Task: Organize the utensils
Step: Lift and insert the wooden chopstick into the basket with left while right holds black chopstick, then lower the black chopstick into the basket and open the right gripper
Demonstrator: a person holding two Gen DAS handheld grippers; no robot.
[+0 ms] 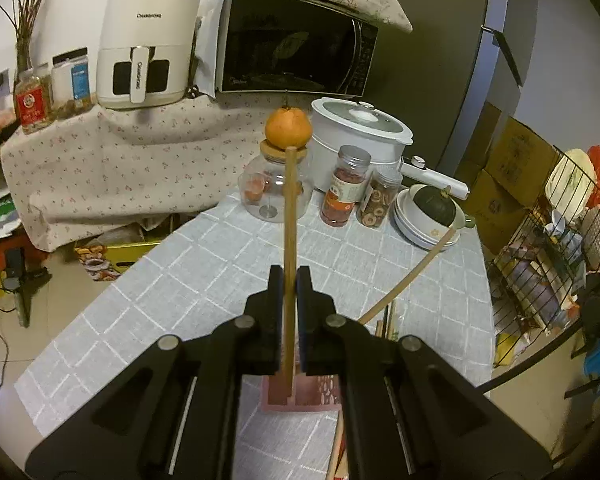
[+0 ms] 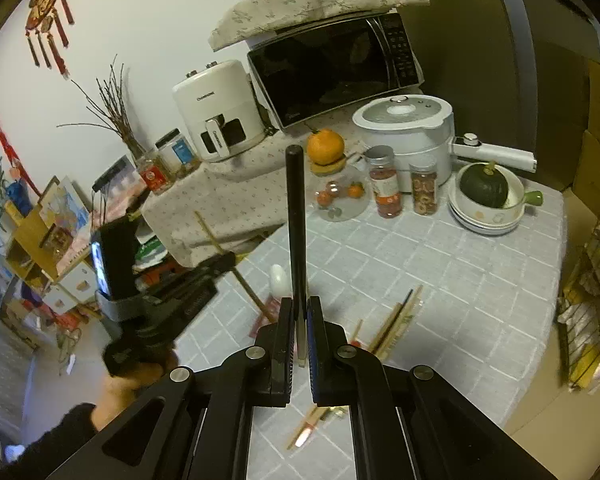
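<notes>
Your left fingers (image 1: 288, 276) were clamped on one wooden chopstick (image 1: 289, 216), which stood nearly upright between them with its tip reaching up in front of the glass jar (image 1: 274, 188). Below those fingers, on the worktop (image 1: 204, 248), lay a pink holder (image 1: 300, 394), nearer to you than the jar. Your right fingers (image 2: 299, 308) were pinched shut on one black-handled utensil (image 2: 296, 216); its handle rose straight up, its top level with the jar's lid in that view. What kind of utensil it was could not be told.

In the right wrist view your left hand (image 2: 140, 372) carried its tool left of the jar, the chopstick slanting down toward the pink holder. One white spoon (image 2: 280, 280) sat by that holder, nearer to you than the jar. A loose bundle of chopsticks (image 2: 396, 324) lay on the worktop, nearer than the jar and to its right; their exact count could not be told. At least two more sticks lay under your right tool.

One orange (image 2: 326, 146) sat on the jar's lid. Right of the jar stood two spice jars (image 2: 384, 182), then one white pot (image 2: 412, 136) behind them, then a stack of bowls (image 2: 484, 212) holding one dark green squash (image 2: 484, 186).
</notes>
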